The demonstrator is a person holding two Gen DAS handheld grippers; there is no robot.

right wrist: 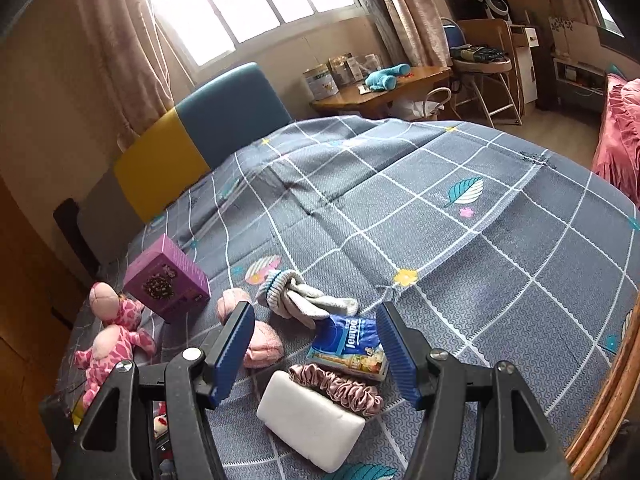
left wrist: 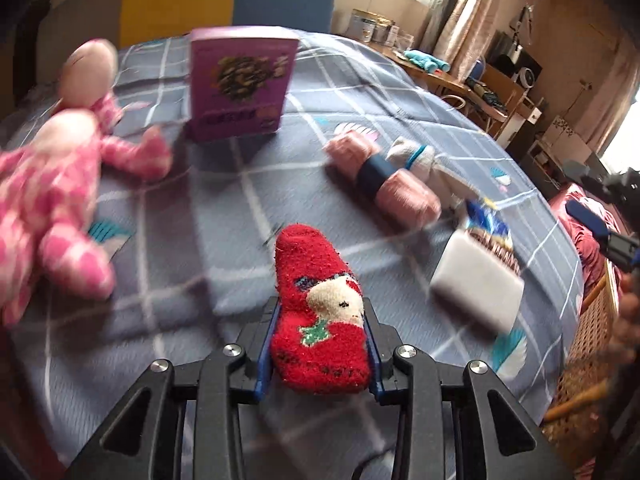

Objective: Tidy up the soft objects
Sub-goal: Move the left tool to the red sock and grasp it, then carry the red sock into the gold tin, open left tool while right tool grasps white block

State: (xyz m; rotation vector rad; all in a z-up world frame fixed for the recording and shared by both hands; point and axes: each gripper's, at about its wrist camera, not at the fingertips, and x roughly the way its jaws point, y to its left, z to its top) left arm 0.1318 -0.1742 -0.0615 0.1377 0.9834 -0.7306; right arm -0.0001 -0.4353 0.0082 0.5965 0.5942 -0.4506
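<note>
scrunchie between sponge, tissue pack

Daylight from window; left view motion-blurred; fisheye edges warped, dark.

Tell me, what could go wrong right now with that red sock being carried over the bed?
The red sock is pinched only at its lower half by the left gripper, so its floppy toe could snag or slip free. The left view is blurred, suggesting fast motion near the purple box, which stands upright and might topple.

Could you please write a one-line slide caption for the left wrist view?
Left gripper clamps a red fuzzy sock above the plaid bedspread, with a pink plush toy and purple box beyond.
</note>
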